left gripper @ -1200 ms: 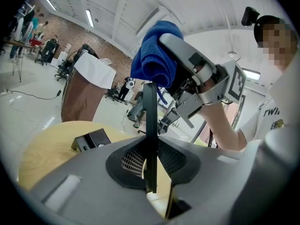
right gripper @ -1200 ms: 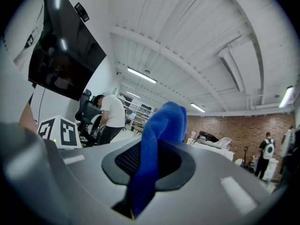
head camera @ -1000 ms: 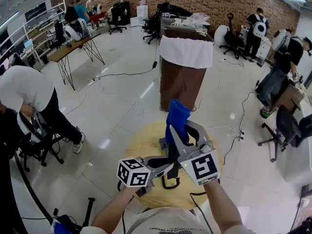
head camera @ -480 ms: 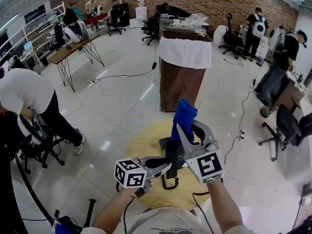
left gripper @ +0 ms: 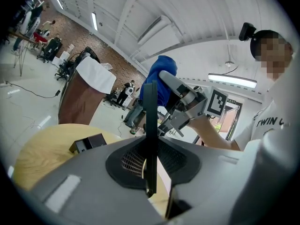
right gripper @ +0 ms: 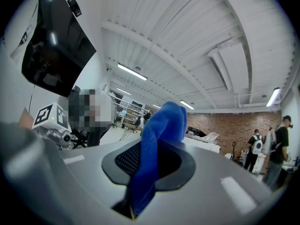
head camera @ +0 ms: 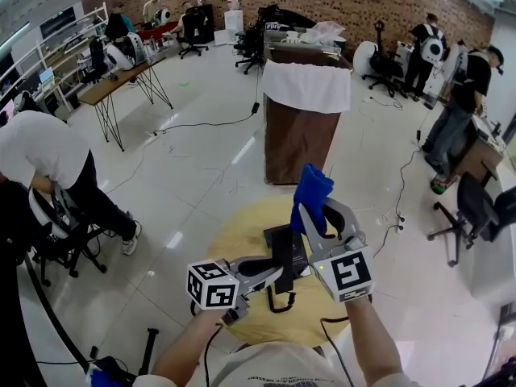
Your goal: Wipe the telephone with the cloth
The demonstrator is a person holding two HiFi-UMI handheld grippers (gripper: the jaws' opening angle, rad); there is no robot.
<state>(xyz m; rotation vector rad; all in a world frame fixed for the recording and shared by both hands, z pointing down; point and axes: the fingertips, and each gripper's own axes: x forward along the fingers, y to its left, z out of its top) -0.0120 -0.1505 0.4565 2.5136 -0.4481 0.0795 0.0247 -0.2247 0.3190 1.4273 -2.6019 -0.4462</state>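
On the round wooden table (head camera: 242, 240) lies the black telephone base (head camera: 272, 236) (left gripper: 88, 143), its coiled cord (head camera: 278, 303) hanging near the table's front. My left gripper (head camera: 276, 269) (left gripper: 149, 170) is shut on the black handset (head camera: 283, 252) (left gripper: 150, 116), which stands upright above the table. Just to its right, my right gripper (head camera: 316, 216) (right gripper: 147, 177) points upward and is shut on the blue cloth (head camera: 311, 190) (right gripper: 161, 125) (left gripper: 159, 78). The cloth hangs close beside the handset's top; whether they touch I cannot tell.
A brown cabinet (head camera: 300, 135) draped with white fabric stands on the floor beyond the table. Cables (head camera: 201, 123) trail over the shiny floor. A person (head camera: 48, 156) bends over at the left; an office chair (head camera: 472, 208) and other people are at the right.
My right gripper has carried the blue cloth to the right and slightly up beside the handset. The left gripper has shifted a little to the left with the handset still held.
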